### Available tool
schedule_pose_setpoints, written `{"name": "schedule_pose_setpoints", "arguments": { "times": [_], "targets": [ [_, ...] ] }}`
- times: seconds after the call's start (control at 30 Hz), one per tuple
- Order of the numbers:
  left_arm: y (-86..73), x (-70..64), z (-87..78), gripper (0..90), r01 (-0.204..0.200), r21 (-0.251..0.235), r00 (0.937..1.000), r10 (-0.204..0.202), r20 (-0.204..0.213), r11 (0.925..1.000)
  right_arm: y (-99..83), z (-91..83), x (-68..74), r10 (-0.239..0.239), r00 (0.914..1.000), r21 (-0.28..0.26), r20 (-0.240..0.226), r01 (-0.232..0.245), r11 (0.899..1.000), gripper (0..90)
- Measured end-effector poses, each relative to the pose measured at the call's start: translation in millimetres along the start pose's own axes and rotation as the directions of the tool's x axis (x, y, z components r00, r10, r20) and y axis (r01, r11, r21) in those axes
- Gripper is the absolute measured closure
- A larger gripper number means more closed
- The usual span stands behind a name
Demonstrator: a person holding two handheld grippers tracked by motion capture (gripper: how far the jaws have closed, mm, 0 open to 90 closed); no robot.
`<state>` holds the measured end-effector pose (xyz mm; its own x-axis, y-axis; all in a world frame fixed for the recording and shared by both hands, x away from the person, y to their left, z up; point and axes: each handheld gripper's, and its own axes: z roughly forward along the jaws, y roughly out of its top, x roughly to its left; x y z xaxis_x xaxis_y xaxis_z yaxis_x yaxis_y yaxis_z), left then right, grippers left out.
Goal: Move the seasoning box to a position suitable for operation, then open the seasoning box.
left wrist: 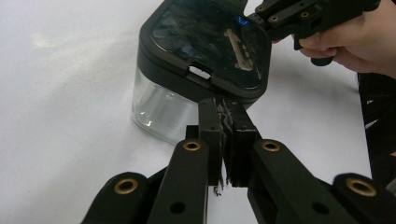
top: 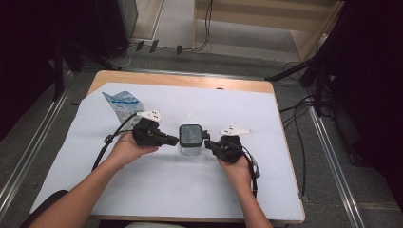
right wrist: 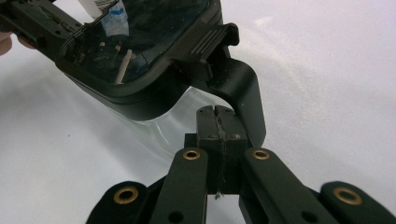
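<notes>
A lidded clear container point(top: 191, 139) sits between both closed claws, touching each.

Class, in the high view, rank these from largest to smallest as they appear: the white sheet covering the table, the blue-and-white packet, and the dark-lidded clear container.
1. White sheet, by far the largest.
2. Blue-and-white packet.
3. Dark-lidded clear container. It looks close in size to the packet, which is partly hidden, so that order is unsure.
</notes>
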<state>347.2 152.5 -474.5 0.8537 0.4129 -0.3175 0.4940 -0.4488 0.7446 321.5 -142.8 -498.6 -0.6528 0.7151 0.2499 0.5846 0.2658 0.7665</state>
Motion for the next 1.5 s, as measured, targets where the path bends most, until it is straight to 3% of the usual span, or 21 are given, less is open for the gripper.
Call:
{"name": "schedule_pose_setpoints", "arguments": {
  "times": [0.13,0.27,0.4,0.53,0.63,0.73,0.8,0.87,1.07,1.4,1.5],
  "targets": [
    [-0.6,0.7,-4.0,78.4,-0.018,-0.01,0.9997,0.018,-0.019,0.9998,0.0,-2.5,-0.5,-0.002,0.9998,-0.001,-0.02,0.002,1.0,85.6],
    [-0.4,-2.6,-6.3,57.2,-0.071,-0.025,0.9962,0.07,-0.052,0.9972,-0.6,-9.8,-1.1,-0.017,0.9989,-0.003,-0.044,0.017,1.0,77.3],
    [0.1,-2.3,-6.7,48.2,-0.062,-0.034,0.9979,0.061,-0.021,0.9975,0.5,-14.8,-1.1,-0.025,0.9963,0.0,-0.082,0.025,1.0,65.6],
    [0.6,-2.9,-7.8,34.7,-0.059,-0.053,0.9982,0.058,-0.014,0.9969,0.8,-18.2,-0.6,-0.078,0.9947,0.0,-0.066,0.078,0.997,58.7],
    [0.2,-1.1,-10.9,26.3,-0.066,-0.064,0.9978,0.066,0.002,0.9958,2.5,-19.1,-3.2,-0.077,0.9945,0.013,-0.072,0.078,0.997,54.7],
    [0.0,3.3,-12.1,18.2,-0.043,-0.075,0.999,0.044,0.011,0.9963,4.2,-20.6,-7.1,-0.083,0.9935,0.028,-0.079,0.085,0.996,53.4],
    [-1.2,5.0,-11.9,15.7,-0.035,-0.066,0.9989,0.037,0.028,0.9972,5.4,-21.3,-9.5,-0.074,0.9936,0.031,-0.086,0.077,0.997,53.2],
    [-1.6,5.5,-10.9,13.7,-0.038,-0.053,0.9991,0.039,0.015,0.9978,7.9,-21.2,-10.5,-0.092,0.9923,0.042,-0.082,0.096,0.995,52.7],
    [2.6,8.9,-4.6,12.0,-0.022,-0.038,0.9993,0.024,0.029,0.999,12.6,-17.1,-9.5,-0.105,0.9901,0.055,-0.094,0.11,0.992,52.0],
    [19.5,6.2,1.8,10.7,-0.061,-0.02,0.998,0.062,0.012,0.9979,17.3,-13.8,-11.3,-0.108,0.9893,0.056,-0.098,0.114,0.992,51.8],
    [20.2,7.3,5.0,9.8,-0.056,-0.031,0.9983,0.056,0.018,0.998,17.1,-15.6,-12.9,-0.101,0.9902,0.055,-0.096,0.107,0.993,52.0]
  ]
}}
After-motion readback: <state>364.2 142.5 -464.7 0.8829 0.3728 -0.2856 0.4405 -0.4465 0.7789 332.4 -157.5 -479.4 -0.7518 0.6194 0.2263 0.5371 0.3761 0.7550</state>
